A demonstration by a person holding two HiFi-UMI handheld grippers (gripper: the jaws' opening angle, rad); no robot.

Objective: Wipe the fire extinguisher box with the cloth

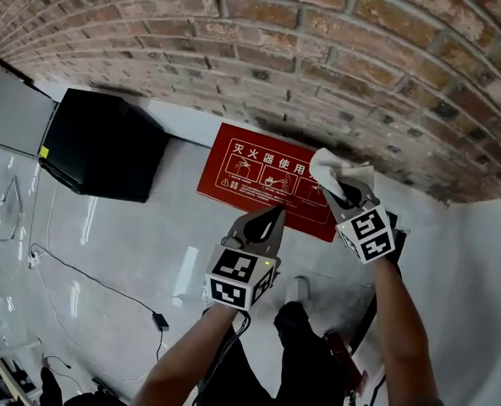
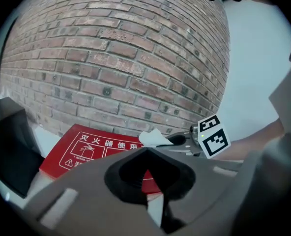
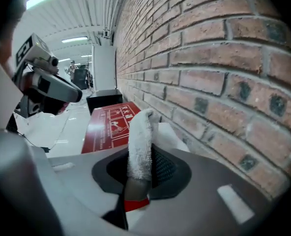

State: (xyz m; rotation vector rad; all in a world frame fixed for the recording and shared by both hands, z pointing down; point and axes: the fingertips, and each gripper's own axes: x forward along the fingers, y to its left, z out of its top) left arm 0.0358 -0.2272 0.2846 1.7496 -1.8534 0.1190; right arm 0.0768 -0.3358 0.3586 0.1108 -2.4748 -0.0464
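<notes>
A flat red fire extinguisher box (image 1: 263, 178) with white print lies on the pale floor against a brick wall (image 1: 318, 49). My right gripper (image 1: 345, 189) is shut on a white cloth (image 1: 337, 168), held over the box's right end near the wall. In the right gripper view the cloth (image 3: 139, 142) stands up between the jaws, with the box (image 3: 108, 124) beyond. My left gripper (image 1: 272, 217) is shut with nothing in it, over the box's front edge. The left gripper view shows the box (image 2: 84, 149), the cloth (image 2: 154, 137) and the right gripper (image 2: 185, 141) just ahead.
A black cabinet (image 1: 102, 142) stands on the floor to the left of the box. A black cable and plug (image 1: 157, 318) trail over the glossy floor at lower left. The person's dark shoes (image 1: 297, 320) are below the grippers. A white wall (image 1: 487, 269) is at the right.
</notes>
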